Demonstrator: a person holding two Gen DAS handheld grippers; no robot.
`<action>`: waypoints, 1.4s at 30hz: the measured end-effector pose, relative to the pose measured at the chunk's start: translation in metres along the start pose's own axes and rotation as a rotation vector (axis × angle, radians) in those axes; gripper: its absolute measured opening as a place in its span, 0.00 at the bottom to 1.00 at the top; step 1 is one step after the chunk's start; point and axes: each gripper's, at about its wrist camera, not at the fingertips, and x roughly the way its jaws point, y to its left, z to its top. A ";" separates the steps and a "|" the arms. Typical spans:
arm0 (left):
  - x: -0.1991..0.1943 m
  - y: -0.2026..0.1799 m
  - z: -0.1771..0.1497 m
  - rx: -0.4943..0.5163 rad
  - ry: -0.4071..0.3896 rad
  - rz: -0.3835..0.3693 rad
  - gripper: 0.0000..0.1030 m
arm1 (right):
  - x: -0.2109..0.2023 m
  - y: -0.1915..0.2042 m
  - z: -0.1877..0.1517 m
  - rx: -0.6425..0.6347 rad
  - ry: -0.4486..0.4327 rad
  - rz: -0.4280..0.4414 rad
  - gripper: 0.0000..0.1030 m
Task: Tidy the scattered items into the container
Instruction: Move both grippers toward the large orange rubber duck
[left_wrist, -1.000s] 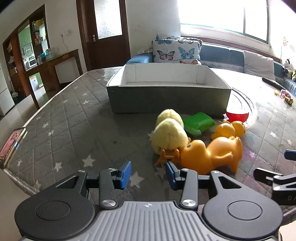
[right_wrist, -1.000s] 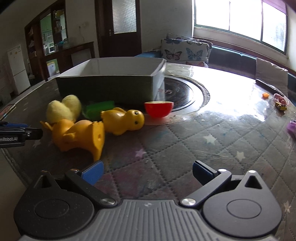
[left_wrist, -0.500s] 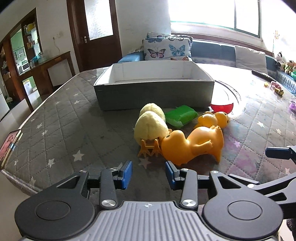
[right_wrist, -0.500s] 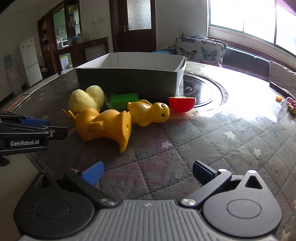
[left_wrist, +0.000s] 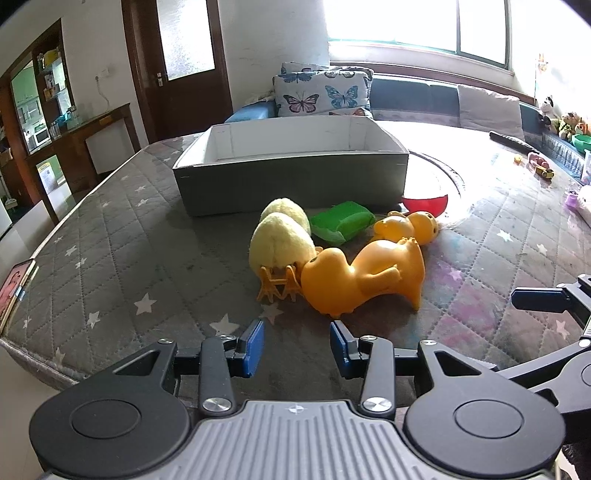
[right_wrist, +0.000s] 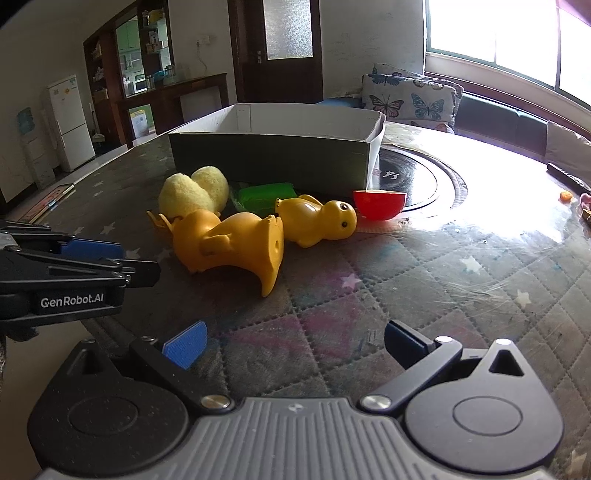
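A grey box (left_wrist: 291, 177) with white inside stands on the quilted table, also in the right wrist view (right_wrist: 273, 158). In front of it lie a fluffy yellow chick (left_wrist: 282, 240), a large orange duck (left_wrist: 364, 277) on its side, a smaller yellow duck (left_wrist: 406, 227), a green block (left_wrist: 341, 219) and a red bowl (left_wrist: 424, 203). My left gripper (left_wrist: 297, 349) is open and empty, just short of the large duck. My right gripper (right_wrist: 293, 343) is open wide and empty, near the table's front edge; the large duck (right_wrist: 229, 243) lies ahead of it to the left.
The table's left edge (left_wrist: 22, 321) is close, with a book (left_wrist: 14, 288) on it. Small toys (left_wrist: 539, 164) and a remote (left_wrist: 511, 142) lie at the far right. A sofa with butterfly cushions (left_wrist: 325, 94) stands behind the table.
Both grippers have pulled back and swung a little, so the toys and box sit further left and further away in the left view. Nothing was grasped; the toys have not moved.
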 end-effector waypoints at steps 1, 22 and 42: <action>0.000 0.000 0.000 0.001 0.000 0.000 0.41 | 0.000 0.000 0.000 0.000 0.000 0.001 1.00; 0.002 -0.001 0.001 -0.002 0.012 0.002 0.41 | 0.000 0.006 0.002 -0.010 0.008 0.014 1.00; 0.009 0.000 0.007 0.000 0.029 0.008 0.41 | 0.008 0.006 0.009 -0.015 0.015 0.039 1.00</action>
